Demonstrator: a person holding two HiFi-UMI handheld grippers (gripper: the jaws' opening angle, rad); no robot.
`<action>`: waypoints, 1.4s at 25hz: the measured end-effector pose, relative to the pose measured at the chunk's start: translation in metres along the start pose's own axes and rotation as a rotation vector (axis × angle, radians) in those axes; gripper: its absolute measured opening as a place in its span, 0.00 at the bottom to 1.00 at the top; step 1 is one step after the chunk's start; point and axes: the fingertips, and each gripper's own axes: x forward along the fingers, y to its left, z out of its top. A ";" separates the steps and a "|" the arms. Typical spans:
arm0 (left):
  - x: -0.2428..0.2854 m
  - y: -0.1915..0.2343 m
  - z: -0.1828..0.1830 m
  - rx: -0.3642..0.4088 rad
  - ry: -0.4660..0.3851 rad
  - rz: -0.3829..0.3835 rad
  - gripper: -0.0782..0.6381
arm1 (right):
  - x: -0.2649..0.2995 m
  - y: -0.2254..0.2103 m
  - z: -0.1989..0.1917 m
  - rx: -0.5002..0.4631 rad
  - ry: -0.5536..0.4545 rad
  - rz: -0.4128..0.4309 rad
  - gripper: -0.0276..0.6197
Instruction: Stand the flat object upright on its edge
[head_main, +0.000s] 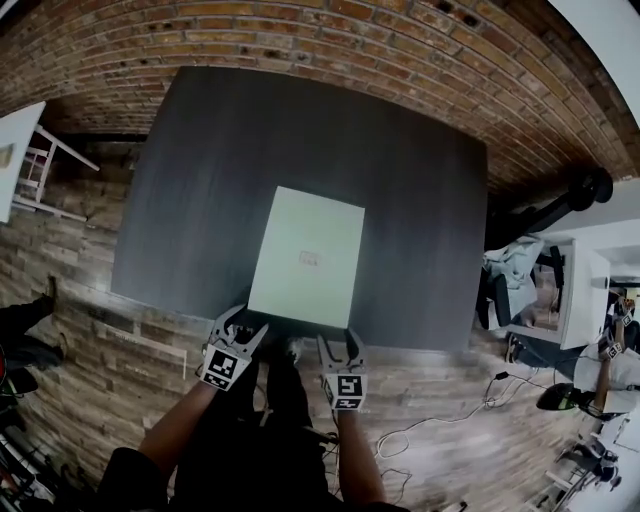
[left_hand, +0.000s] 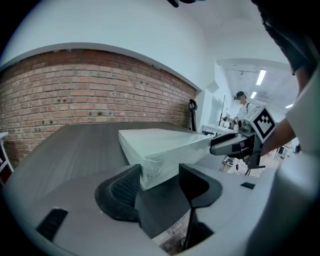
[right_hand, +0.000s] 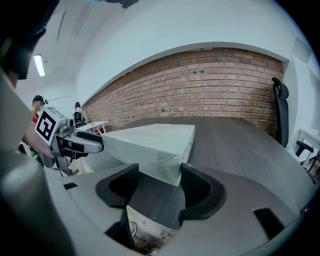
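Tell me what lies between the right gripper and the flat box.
Only bare dark table. The right gripper view shows the open right gripper facing the near corner of the box.

Not a word or number here can be read. In the middle of the head view, the pale box (head_main: 306, 257) carries a faint reddish mark (head_main: 311, 260) on its top, too small and washed out to make out. Near the centre of the right gripper view, a small reddish patch (right_hand: 191, 143) on the box's side is just as unreadable. The black-and-white squares (head_main: 222, 368) on the left gripper (head_main: 243, 322) and right gripper (head_main: 338, 340), low in the head view, are patterns, not letters.
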 end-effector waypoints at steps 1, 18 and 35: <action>-0.002 0.000 0.004 0.001 -0.003 -0.001 0.45 | -0.002 0.001 0.005 0.002 -0.009 0.002 0.44; -0.052 0.003 0.064 0.017 -0.060 0.034 0.45 | -0.042 0.029 0.070 -0.027 -0.087 0.043 0.44; -0.078 0.006 0.096 0.052 -0.089 -0.007 0.45 | -0.058 0.037 0.104 -0.068 -0.143 0.065 0.44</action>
